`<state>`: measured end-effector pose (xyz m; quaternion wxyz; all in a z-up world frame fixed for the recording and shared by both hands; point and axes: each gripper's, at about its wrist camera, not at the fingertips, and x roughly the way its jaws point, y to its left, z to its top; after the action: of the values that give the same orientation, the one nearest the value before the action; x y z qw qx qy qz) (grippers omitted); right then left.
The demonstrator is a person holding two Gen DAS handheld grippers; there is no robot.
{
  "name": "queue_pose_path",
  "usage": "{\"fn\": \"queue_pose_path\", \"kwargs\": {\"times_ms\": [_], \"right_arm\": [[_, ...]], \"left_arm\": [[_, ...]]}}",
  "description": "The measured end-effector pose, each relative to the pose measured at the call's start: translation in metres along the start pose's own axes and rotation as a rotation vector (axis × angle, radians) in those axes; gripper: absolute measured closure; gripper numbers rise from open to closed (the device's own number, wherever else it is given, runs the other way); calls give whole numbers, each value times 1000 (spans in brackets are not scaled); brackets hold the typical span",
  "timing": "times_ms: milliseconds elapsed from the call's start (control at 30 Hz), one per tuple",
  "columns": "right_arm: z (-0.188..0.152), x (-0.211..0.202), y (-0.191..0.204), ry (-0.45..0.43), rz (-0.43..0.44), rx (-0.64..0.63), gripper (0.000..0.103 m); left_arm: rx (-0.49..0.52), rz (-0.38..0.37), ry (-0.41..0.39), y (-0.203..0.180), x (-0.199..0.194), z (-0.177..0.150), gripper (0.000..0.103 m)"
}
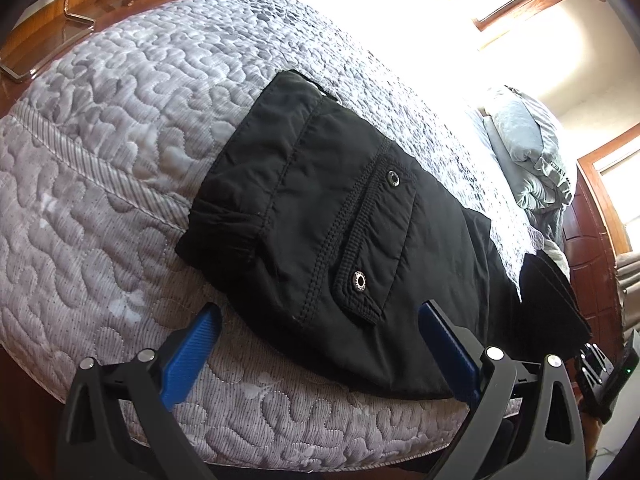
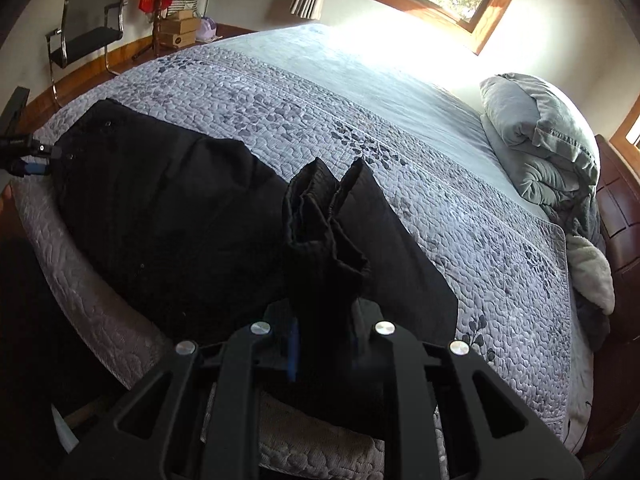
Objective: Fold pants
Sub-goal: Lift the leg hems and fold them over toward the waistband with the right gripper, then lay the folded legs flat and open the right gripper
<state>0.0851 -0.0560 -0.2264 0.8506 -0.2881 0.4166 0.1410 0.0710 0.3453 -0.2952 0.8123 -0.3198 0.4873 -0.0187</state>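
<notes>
Black pants (image 1: 320, 216) with snap pocket, lying flat, leg ends bunched upward

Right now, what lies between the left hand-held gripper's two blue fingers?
In the left wrist view, quilted bedspread and the black pants' near edge; the hand-held gripper grips nothing.

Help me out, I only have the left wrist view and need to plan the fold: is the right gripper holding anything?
Observer: Yes. The right gripper is shut on a bunched end of the black pants.
Operator: Is that end lifted or flat?
Observer: Lifted; the bunched cloth stands up above the quilt.
Operator: What lies beyond the pants toward the headboard?
Observer: A folded grey comforter, apart from the pants.
</notes>
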Motion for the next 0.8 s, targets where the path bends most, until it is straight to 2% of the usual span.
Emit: {"fn": "queue_pose_path", "kwargs": {"times_ms": [167,333,433,567,700,800], "right_arm": [[-14,26,46,33,-60,-150,86],[-26,45,76,53,-83,-241,86],[-33,54,86,62,-74,-263,82],[-37,57,90,65,4,-250,62],[-32,47,83,50,92,-190,56],[-24,26,57,25,245,-62,57]], "left_arm": [[16,-1,26,-7,7,2,4],[34,5,47,-12,14,1,4],[30,3,56,-12,18,-1,4],[27,9,74,-18,26,-3,4],[35,16,82,-27,31,-2,4],[33,15,85,-32,32,0,4]]}}
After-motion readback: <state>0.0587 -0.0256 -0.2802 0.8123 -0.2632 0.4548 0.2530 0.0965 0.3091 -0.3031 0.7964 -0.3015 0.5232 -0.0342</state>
